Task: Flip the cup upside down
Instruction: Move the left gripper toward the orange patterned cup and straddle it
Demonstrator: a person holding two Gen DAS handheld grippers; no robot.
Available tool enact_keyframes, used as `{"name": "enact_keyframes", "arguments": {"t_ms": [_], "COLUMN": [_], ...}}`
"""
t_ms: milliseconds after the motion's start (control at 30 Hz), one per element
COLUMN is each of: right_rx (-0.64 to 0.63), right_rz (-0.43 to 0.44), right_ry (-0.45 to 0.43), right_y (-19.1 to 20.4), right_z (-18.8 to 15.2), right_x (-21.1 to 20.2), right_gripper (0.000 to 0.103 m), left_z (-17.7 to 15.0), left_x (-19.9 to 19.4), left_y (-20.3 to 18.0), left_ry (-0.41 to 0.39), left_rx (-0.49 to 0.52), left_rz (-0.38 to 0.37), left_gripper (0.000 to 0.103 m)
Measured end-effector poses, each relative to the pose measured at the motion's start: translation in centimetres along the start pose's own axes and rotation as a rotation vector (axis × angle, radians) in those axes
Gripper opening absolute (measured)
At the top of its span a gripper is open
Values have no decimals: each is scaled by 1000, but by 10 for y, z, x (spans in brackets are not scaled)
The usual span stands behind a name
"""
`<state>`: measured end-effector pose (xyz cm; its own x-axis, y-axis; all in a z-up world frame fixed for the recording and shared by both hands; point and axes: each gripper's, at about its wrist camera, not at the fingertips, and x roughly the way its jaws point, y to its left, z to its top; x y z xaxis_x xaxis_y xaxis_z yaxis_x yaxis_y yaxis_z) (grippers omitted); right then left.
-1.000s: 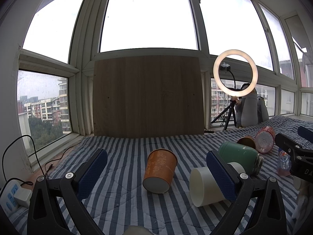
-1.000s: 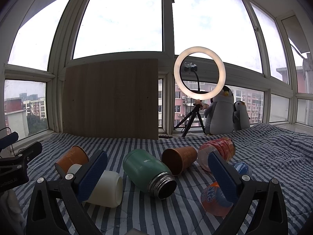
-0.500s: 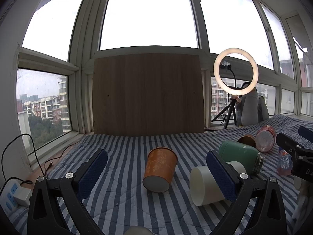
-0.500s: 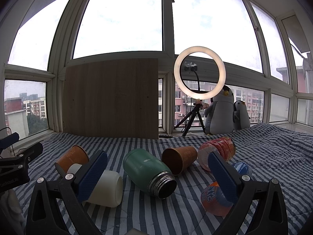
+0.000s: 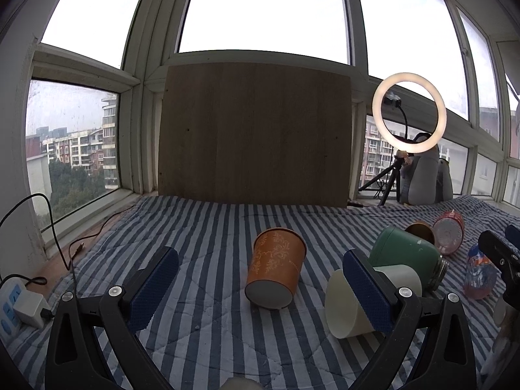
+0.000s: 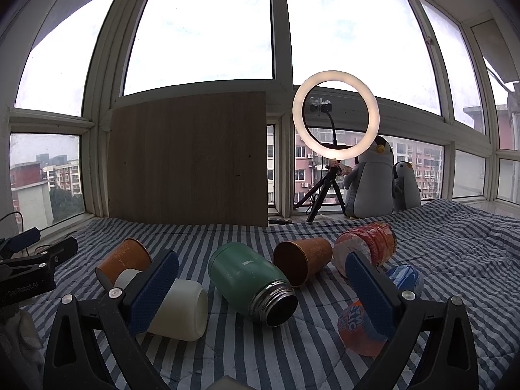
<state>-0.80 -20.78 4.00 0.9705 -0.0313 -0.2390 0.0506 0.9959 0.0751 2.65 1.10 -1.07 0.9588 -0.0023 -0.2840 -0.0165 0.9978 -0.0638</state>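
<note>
An orange paper cup lies on its side on the striped cloth, base toward me, straight ahead between my left gripper's open fingers and a little beyond them. It also shows in the right wrist view at the left. A white cup lies on its side behind my left gripper's right finger. My right gripper is open and empty, facing a green flask and a second orange cup, both lying down.
A red-labelled bottle and an orange soda bottle lie at the right. A wooden board, a ring light on a tripod and two penguin toys stand at the window. A power strip lies at the left.
The left gripper has tilted down and moved slightly toward the orange cup, which now sits higher between its fingers. The right gripper has barely moved.
</note>
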Motion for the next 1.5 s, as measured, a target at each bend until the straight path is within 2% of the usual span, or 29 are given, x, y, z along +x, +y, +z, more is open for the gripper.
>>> {"name": "enact_keyframes", "arguments": {"t_ms": [233, 500, 700, 867, 1067, 1333, 1500], "right_rx": [24, 41, 42, 40, 51, 60, 55], "right_rz": [19, 34, 51, 57, 61, 57, 51], "right_ry": [25, 31, 34, 44, 50, 63, 60], "right_y": [-7, -10, -10, -10, -13, -15, -15], "right_z": [2, 4, 5, 5, 4, 3, 3], "right_x": [1, 1, 0, 0, -1, 2, 1], "right_gripper": [102, 102, 102, 102, 102, 102, 102], "left_z": [2, 10, 16, 13, 11, 12, 14], "left_x": [19, 57, 102, 135, 154, 159, 167], "left_y": [9, 4, -5, -9, -13, -1, 1], "left_ry": [92, 212, 362, 457, 482, 501, 523], "left_rx": [-25, 30, 63, 34, 16, -46, -40], "left_rz": [3, 23, -17, -51, -57, -63, -63], "left_gripper": [103, 103, 102, 102, 102, 102, 102]}}
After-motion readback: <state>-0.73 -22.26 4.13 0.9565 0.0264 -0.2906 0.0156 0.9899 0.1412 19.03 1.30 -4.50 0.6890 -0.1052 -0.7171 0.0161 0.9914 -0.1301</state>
